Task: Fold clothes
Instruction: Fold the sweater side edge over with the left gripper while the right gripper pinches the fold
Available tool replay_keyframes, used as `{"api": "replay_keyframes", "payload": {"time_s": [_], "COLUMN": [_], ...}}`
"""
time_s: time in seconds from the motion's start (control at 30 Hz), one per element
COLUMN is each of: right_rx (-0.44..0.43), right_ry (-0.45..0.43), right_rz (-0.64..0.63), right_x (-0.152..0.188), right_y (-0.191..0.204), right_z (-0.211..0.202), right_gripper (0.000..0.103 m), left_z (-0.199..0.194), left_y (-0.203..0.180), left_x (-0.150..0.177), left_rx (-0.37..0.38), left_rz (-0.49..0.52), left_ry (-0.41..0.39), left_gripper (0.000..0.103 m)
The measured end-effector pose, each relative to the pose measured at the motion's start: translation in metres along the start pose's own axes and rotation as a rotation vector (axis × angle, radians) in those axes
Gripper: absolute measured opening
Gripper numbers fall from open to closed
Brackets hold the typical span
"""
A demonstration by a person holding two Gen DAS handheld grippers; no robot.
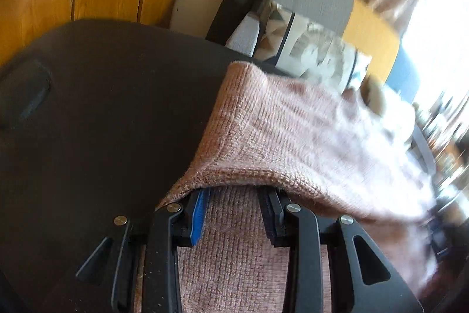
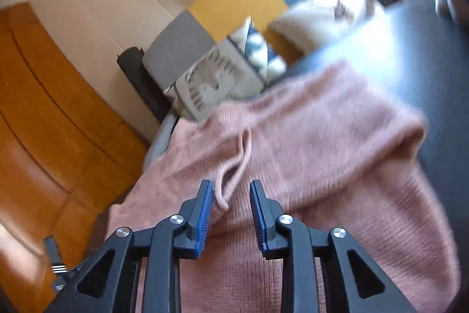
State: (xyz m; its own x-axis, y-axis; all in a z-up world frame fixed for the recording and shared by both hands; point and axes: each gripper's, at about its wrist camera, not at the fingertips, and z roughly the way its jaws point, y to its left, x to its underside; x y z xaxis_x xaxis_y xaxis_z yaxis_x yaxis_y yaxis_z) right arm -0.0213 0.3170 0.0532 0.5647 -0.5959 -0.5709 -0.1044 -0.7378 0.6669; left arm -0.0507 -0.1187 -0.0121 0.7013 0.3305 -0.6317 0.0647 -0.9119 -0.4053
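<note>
A pink knitted garment [image 1: 293, 131] lies on a dark table [image 1: 102, 113]. In the left wrist view a folded edge of it drapes over my left gripper [image 1: 237, 195], hiding the fingertips; the jaws stand apart with knit fabric between and beneath them. In the right wrist view the same garment [image 2: 322, 137] spreads ahead, with a thin drawstring loop [image 2: 228, 175] just in front of my right gripper [image 2: 230, 189]. The right jaws are open and hold nothing, hovering over the fabric.
A patchwork chair with grey, yellow and blue panels [image 2: 228, 2] and patterned cushions [image 2: 214, 84] stands beyond the table's far edge. Orange wooden floor [image 2: 44, 107] lies to the left. A bright window [image 1: 433, 49] is at the right.
</note>
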Motion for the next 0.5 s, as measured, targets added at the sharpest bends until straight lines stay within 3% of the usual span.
{"api": "replay_keyframes", "payload": {"time_s": [0.13,0.37,0.5], "right_rx": [-0.105,-0.109,-0.113], "right_ry": [0.017,0.012,0.011], "right_rz": [0.107,0.098,0.1], "right_x": [-0.001,0.001,0.006], "right_y": [-0.024,-0.023,-0.03], "right_z": [0.002,0.001,-0.002], "right_gripper": [0.026,0.026,0.026], "left_z": [-0.01,-0.012,-0.015], "left_y": [0.033,0.034,0.062], "left_x": [-0.001,-0.003,-0.006], "left_rx": [0.125,0.122,0.189], "left_rz": [-0.19,-0.211,-0.377], "left_ry": [-0.04,-0.03,-0.023], "left_gripper": [0.035,0.035,0.025]}}
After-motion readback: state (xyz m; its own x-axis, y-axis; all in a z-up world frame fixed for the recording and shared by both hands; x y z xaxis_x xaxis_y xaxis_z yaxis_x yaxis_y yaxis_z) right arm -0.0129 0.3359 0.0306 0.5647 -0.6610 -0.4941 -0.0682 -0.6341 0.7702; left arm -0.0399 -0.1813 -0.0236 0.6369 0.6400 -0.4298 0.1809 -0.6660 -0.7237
